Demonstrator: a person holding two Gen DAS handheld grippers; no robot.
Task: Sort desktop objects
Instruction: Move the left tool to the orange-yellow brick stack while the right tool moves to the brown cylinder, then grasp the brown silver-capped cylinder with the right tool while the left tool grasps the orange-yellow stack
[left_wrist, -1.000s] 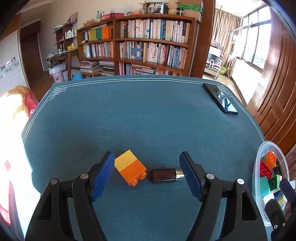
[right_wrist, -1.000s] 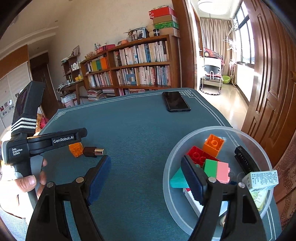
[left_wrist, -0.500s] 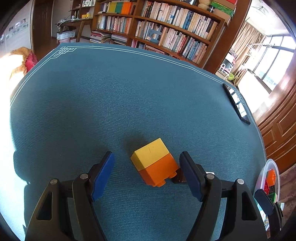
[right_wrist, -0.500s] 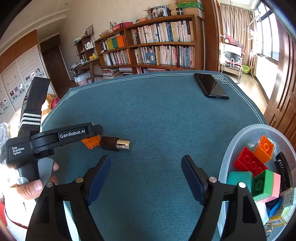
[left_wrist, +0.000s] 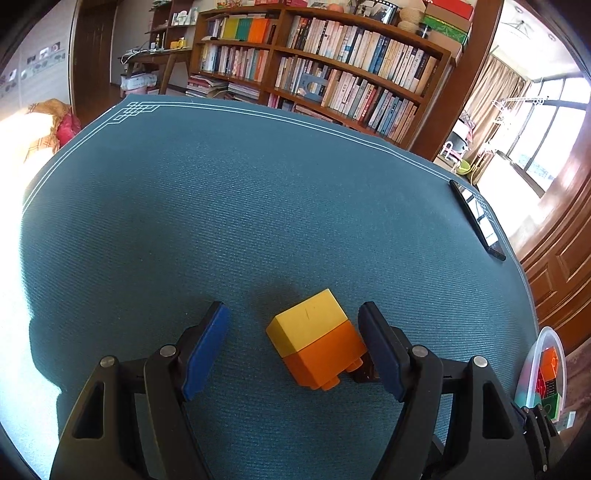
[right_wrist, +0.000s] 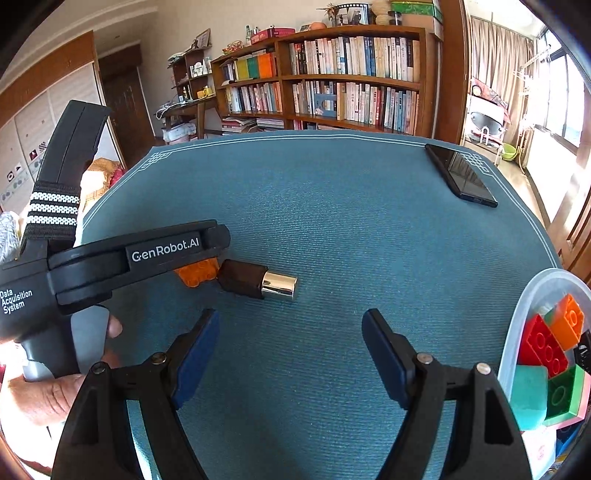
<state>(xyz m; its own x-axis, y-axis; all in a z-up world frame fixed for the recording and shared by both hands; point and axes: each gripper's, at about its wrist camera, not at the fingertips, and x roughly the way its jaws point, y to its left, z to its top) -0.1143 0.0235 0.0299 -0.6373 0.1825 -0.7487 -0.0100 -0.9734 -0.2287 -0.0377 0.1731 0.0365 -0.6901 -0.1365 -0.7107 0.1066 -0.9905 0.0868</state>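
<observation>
A yellow-and-orange toy brick (left_wrist: 317, 341) lies on the teal table mat, between the blue pads of my open left gripper (left_wrist: 295, 349), close to the right pad. A dark brown tube with a shiny metal cap (right_wrist: 258, 283) lies just right of the brick; in the left wrist view only a sliver (left_wrist: 364, 373) shows behind the right finger. My right gripper (right_wrist: 290, 358) is open and empty above bare mat, nearer me than the tube. A clear plastic bowl (right_wrist: 532, 295) of coloured bricks stands at the right.
A black phone (right_wrist: 460, 176) lies near the table's far right edge. The bowl also shows at the right in the left wrist view (left_wrist: 554, 338). A bookshelf (right_wrist: 332, 81) stands beyond the table. The person's hand holds the left gripper (right_wrist: 110, 266).
My left gripper has moved forward and down around the yellow-and-orange brick, which now sits between its pads. My right gripper has swung left, away from the bowl, toward the tube.
</observation>
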